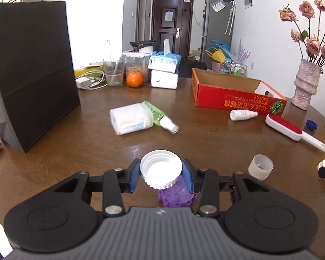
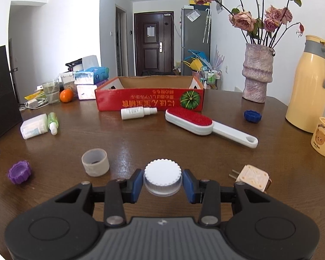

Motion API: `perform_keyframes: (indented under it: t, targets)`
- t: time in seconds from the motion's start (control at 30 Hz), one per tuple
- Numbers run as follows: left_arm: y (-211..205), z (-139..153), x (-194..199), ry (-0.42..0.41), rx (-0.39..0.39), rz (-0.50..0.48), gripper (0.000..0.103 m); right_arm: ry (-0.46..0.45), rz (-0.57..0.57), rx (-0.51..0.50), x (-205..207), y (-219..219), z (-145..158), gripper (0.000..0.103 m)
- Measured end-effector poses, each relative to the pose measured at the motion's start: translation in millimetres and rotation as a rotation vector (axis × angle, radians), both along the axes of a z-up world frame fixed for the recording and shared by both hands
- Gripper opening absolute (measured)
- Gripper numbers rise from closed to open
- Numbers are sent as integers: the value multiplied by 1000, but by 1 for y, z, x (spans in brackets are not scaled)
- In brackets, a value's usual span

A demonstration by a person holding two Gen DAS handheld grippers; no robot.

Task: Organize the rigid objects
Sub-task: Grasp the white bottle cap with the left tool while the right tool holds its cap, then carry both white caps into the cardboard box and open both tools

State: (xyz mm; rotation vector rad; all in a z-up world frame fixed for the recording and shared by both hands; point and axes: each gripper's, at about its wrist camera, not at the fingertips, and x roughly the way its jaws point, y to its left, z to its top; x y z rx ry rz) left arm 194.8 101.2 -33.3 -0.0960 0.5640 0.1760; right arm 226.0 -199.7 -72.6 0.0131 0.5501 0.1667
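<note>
left gripper pinches a white ribbed screw cap, open side up, above a purple ridged cap on the brown wooden table. right gripper pinches a white ribbed cap, closed side up. bare wood lies ahead of both, before the red cardboard box.

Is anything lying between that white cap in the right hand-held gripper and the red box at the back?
Yes. The white cap sits between the right hand-held gripper's pads, and on the table ahead lie a lint brush and a white spray bottle, both just in front of the red box. Lifted over them, the box's open top looks reachable.
</note>
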Motion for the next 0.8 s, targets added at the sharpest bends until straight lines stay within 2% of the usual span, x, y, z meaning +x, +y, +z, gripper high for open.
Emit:
perform_keyframes:
  t: [0.4,0.8]
  targets:
    - [-20,43,46,-92,13,-72,41,-68,20,22,36,8,35,39]
    - [-35,79,104,-139,12,-168,41,-117,19,35,85,27,66,39]
